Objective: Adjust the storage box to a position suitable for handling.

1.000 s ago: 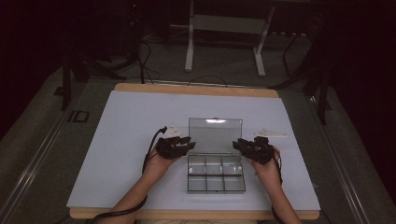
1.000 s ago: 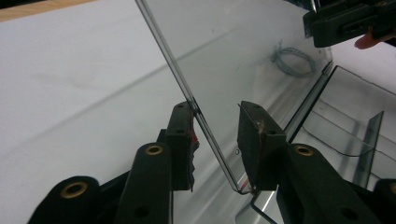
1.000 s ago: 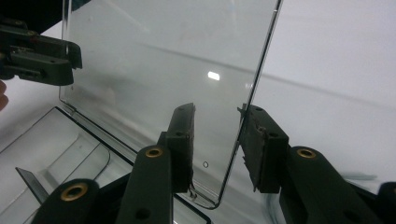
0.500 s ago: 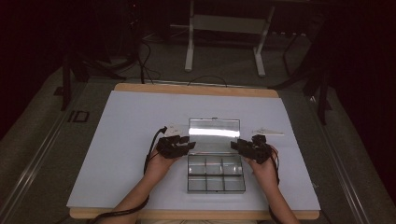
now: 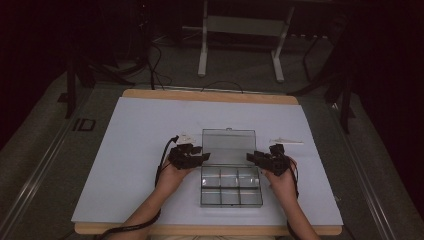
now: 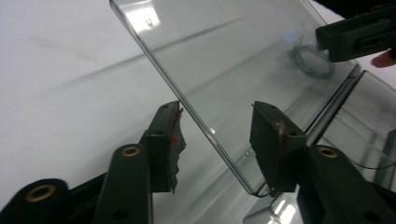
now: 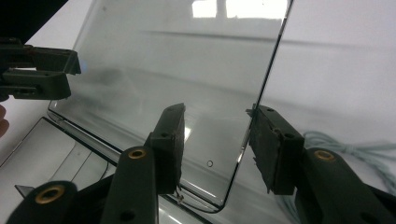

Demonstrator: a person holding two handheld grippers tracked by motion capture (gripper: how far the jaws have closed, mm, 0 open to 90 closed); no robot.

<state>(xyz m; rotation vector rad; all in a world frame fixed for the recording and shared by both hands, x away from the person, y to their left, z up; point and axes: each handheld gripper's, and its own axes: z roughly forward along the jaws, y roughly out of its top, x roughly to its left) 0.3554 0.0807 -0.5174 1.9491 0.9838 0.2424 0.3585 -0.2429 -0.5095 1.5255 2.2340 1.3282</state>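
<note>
A clear plastic compartment box [image 5: 230,189] lies at the table's centre, its transparent lid [image 5: 229,145] raised and leaning away from me. My left gripper [image 5: 196,156] is at the lid's left edge, my right gripper [image 5: 256,158] at its right edge. In the left gripper view the lid's edge [image 6: 205,126] runs slantwise between the jaws of the left gripper [image 6: 217,112], with gaps to the pads. In the right gripper view the lid's edge [image 7: 254,135] stands close to the right pad [image 7: 268,149] of the right gripper [image 7: 218,112]. Both pairs of jaws have just been opening and no longer press the lid.
A thin white strip [image 5: 286,141] lies right of the lid and a small white piece [image 5: 189,136] left of it. A pale coiled cord [image 7: 355,144] rests on the white table cover [image 5: 135,150]. Dark floor and a stand's legs [image 5: 240,45] lie beyond the table.
The glare on the lid has shifted, so the lid has tilted a little. Both hands stay at the lid's sides.
</note>
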